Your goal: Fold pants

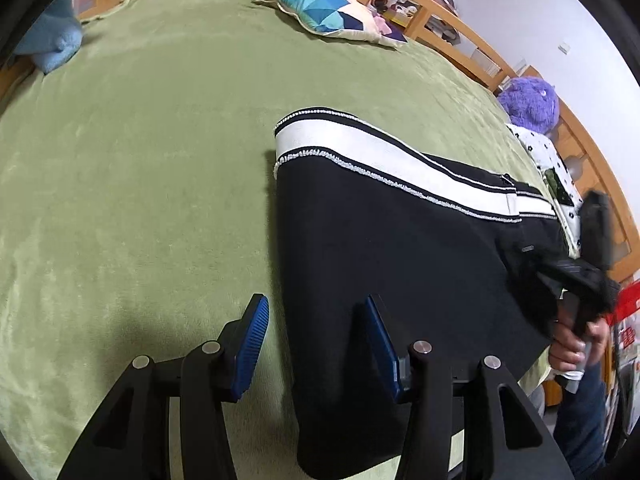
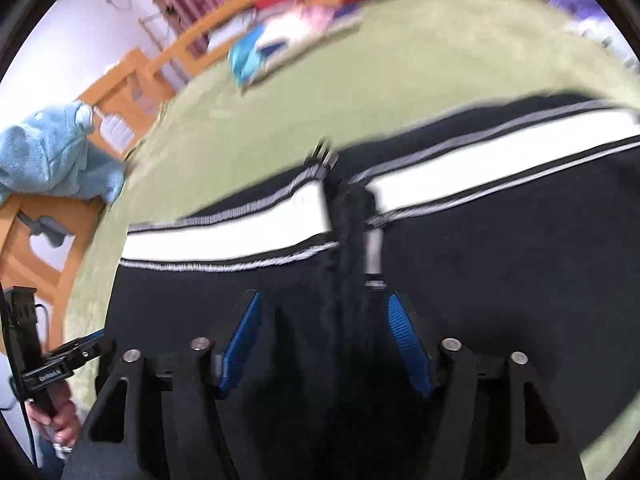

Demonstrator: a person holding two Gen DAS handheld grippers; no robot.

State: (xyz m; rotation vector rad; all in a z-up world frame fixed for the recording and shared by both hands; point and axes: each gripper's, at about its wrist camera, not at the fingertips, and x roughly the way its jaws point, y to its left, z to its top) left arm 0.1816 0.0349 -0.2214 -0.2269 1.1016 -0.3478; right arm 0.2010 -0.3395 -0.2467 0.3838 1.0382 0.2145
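Black pants [image 1: 400,260] with a white side stripe lie folded on the green blanket [image 1: 140,160], filling the right half of the left wrist view. My left gripper [image 1: 318,340] hovers open over their left edge; cloth and blanket both show in the gap, and neither pad presses on anything. The right wrist view is blurred. There the pants [image 2: 520,260] spread under my right gripper [image 2: 324,340], whose blue pads stand well apart above the black cloth near a raised fold. Nothing is pinched between them. A hand [image 1: 568,352] holds the right gripper at the bed's right edge.
A patterned pillow [image 1: 328,12] lies at the far side of the bed. A light blue plush [image 1: 52,44] sits at the far left and a purple plush [image 1: 528,104] at the right. A wooden bed frame [image 1: 460,32] runs around the mattress.
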